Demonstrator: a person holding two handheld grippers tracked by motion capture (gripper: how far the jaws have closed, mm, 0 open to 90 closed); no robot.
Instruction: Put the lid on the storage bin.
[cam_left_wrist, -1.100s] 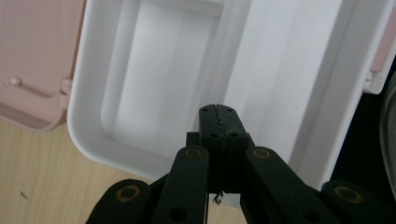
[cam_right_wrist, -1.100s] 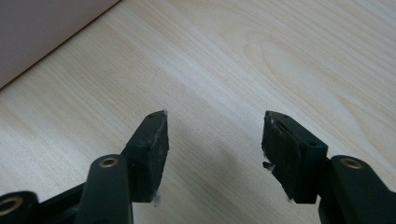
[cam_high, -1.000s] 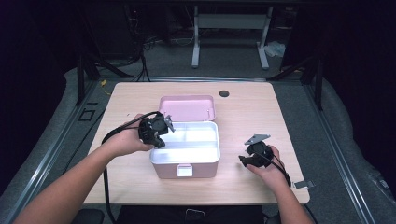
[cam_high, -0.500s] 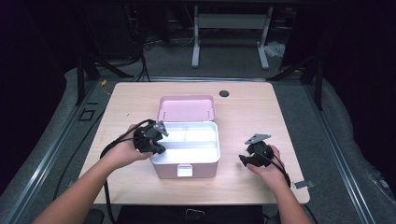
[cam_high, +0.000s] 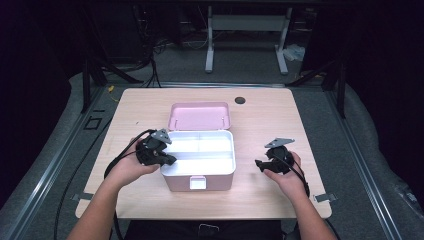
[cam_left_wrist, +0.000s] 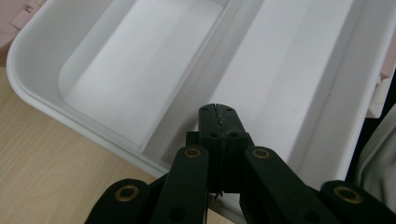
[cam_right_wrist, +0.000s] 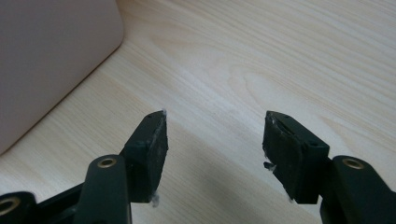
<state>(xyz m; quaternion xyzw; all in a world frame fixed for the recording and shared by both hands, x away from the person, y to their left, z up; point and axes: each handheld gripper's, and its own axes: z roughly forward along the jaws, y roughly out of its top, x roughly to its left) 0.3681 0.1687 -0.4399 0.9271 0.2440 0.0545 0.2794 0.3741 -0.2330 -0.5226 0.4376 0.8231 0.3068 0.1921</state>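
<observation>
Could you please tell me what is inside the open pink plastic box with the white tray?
The pink plastic box holds a white two-compartment tray, bare where visible; the shut left gripper covers part of it.

Your left gripper (cam_left_wrist: 218, 112) has its jaws pressed together with nothing between them, tips over the open white box (cam_left_wrist: 28, 86). They sit just above the divider (cam_left_wrist: 205, 70) between its two compartments, near the rim. Wooden table (cam_left_wrist: 42, 172) shows at lower left.
</observation>
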